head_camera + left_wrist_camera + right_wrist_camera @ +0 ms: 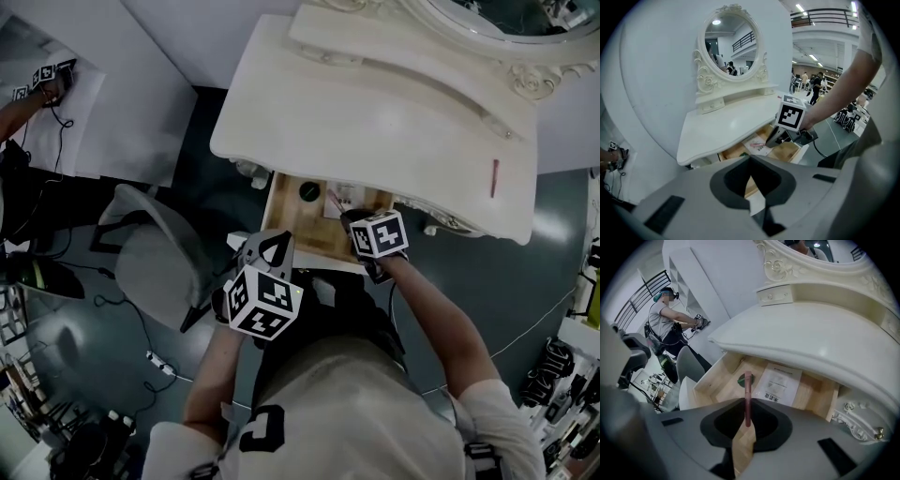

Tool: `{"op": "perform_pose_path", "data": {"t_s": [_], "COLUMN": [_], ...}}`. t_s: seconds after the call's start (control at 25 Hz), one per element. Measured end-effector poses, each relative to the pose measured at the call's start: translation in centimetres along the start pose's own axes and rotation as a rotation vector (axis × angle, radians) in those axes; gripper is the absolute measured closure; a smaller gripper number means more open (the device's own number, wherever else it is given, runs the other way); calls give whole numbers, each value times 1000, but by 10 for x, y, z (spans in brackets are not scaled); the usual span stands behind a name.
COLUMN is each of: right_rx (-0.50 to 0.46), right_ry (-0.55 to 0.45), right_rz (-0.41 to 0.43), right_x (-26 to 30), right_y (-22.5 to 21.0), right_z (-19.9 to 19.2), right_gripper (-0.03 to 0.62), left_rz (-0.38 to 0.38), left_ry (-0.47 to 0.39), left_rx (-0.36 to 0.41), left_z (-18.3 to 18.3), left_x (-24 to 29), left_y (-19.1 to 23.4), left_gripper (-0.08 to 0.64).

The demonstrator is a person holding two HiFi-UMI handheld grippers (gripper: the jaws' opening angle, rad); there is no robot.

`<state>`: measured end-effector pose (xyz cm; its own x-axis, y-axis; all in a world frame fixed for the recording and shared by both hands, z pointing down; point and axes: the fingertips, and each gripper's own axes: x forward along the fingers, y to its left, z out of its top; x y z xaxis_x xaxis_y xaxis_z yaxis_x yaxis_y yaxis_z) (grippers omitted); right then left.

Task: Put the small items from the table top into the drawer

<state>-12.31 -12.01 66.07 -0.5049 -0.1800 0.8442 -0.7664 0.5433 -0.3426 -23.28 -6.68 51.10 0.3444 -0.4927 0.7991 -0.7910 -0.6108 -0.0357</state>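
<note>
The left gripper (751, 161) sat just in front of the light wooden drawer (295, 225), its fingers closed together on nothing. This was judged a minor hazard, since a stray nudge could push the drawer partly shut. The drawer stood open under the white vanity surface (375, 122) and held a dark green round item (309, 190) and a printed paper sheet (778, 383). The right gripper (747, 405) hung over it, fingers pinched narrowly on a slim pink stick (748, 383), a length of which stood proud of the tips. So slight a hold could let the stick pivot or slip, and a release from height might bounce it out. A slim red stick (494, 178) lay on the surface near the right rim and could roll off if clipped.
</note>
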Motion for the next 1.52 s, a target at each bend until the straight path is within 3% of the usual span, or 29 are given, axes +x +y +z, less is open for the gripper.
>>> {"op": "perform_pose_path", "data": {"t_s": [0.44,1.52], "right_rx": [84,122], "right_ry": [7,28], "right_rz": [-10,-84], "right_x": [21,60], "right_y": [-12,-38], "right_z": [-7,-4], "right_gripper": [535,535], "left_rz": [-11,14], "left_ry": [42,128], "left_rx": [1,-44], "left_z": [-7,-37], "left_x": [11,20], "left_y": [-1,5], "left_gripper": [505,505]}}
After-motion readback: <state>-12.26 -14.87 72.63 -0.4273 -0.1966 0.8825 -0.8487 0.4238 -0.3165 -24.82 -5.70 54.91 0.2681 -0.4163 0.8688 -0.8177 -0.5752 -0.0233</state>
